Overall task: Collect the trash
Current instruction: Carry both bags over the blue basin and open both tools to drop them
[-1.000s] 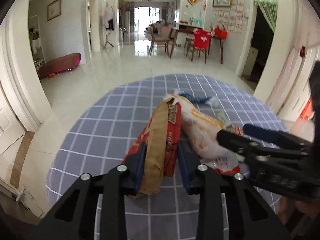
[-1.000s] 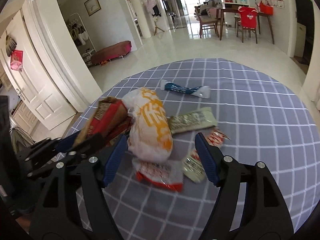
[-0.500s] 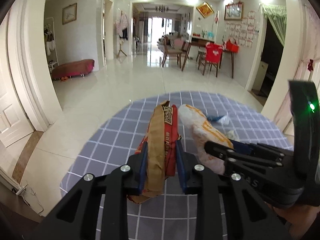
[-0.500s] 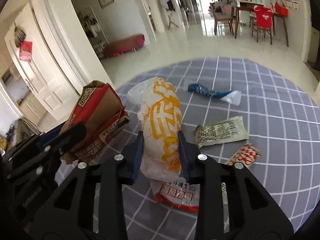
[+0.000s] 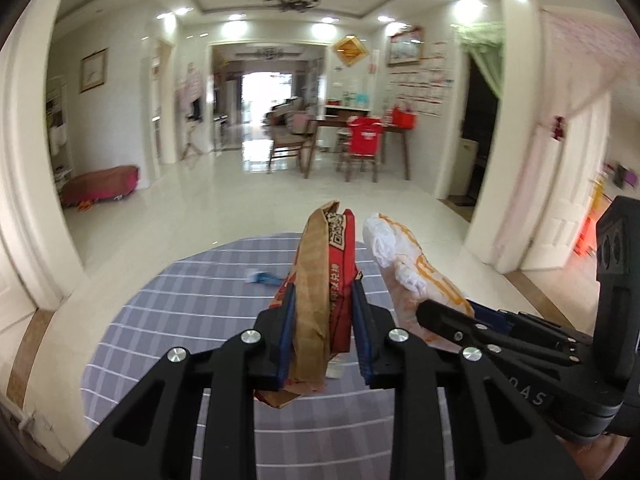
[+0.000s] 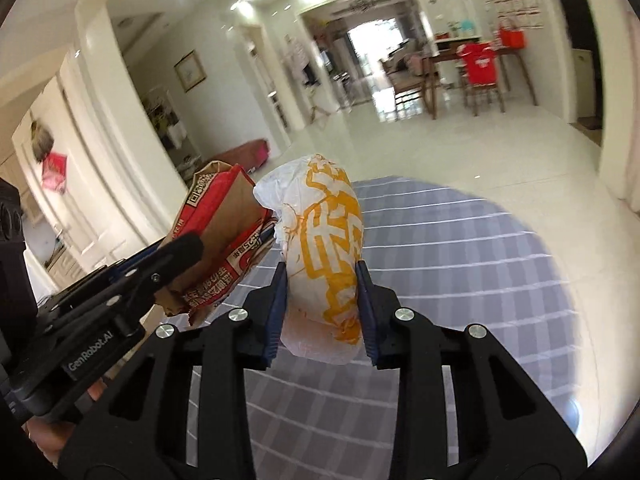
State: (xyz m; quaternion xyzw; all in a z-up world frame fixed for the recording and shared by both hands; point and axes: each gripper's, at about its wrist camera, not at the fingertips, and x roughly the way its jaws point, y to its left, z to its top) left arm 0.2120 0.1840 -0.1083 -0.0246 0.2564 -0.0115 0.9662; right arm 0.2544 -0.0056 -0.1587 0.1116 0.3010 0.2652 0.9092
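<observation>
While the round tabletop [image 5: 192,304] with its grey-blue checked cloth fills the lower part of both views, the two pieces of trash are held up above it, side by side. The larger is a flattened paper bag [image 5: 320,292], brown on its broad face and red along the edge, printed with white characters and a square code near its top; its lower end is torn and crumpled. The left gripper [image 5: 322,322] has its blue-padded fingers [image 5: 286,336] drawn in tight against both faces of this bag, which stands upright between them. In the right wrist view the same bag [image 6: 224,232] shows to the left, its open brown mouth tilted up, with the left gripper's black finger lying across it.

Just to the right of the bag is a white plastic bag [image 6: 324,256], bunched into a rounded lump and printed with large orange characters. The right gripper [image 6: 322,308] has its fingers [image 6: 364,304] pressed against both sides of it, holding it clear of the cloth. In the left wrist view this plastic bag [image 5: 408,264] nearly touches the paper one.

A small blue and white wrapper [image 5: 266,278] lies flat on the cloth, beyond the left gripper, well apart from both held pieces.
</observation>
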